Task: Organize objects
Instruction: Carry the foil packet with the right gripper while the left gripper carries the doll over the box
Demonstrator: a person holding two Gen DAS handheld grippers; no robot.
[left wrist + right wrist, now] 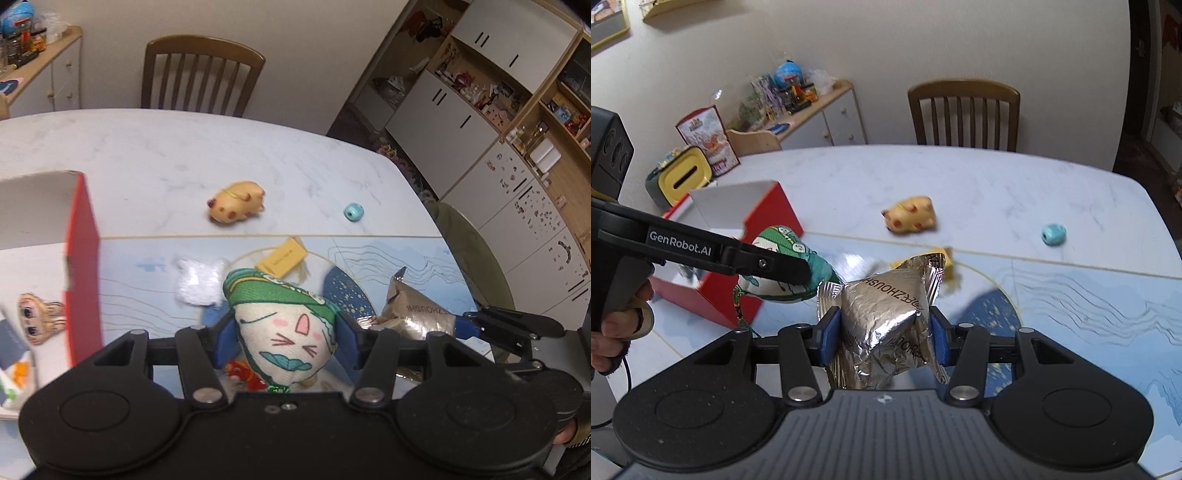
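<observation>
My left gripper (286,341) is clamped on a stuffed cat-face pouch (286,325) with a green patterned top; both blue pads press its sides and it hangs clear of the table. In the right wrist view the same pouch (783,269) shows between the left gripper's black fingers, in front of the red box. My right gripper (884,334) is closed on a crinkled silver foil packet (886,317), squeezed between its blue pads and lifted off the surface; from the left wrist view that packet (413,314) sits just to the right of the pouch.

Below them lies a blue placemat (369,258) along the near edge of the white marble table (147,155). On the mat, just beyond the pouch, are a tuft of white fluff (199,284) and a yellow tag (282,256), close together.

The red box (83,266), open at the top with white inner walls, stands at the left edge of the table.

Past the mat's far border, on bare marble near the middle of the table, rests an orange spotted pig toy (236,203), and well to its right, toward the right edge, a small turquoise bead (353,212).

A wooden chair (201,75) stands at the table's far edge.
</observation>
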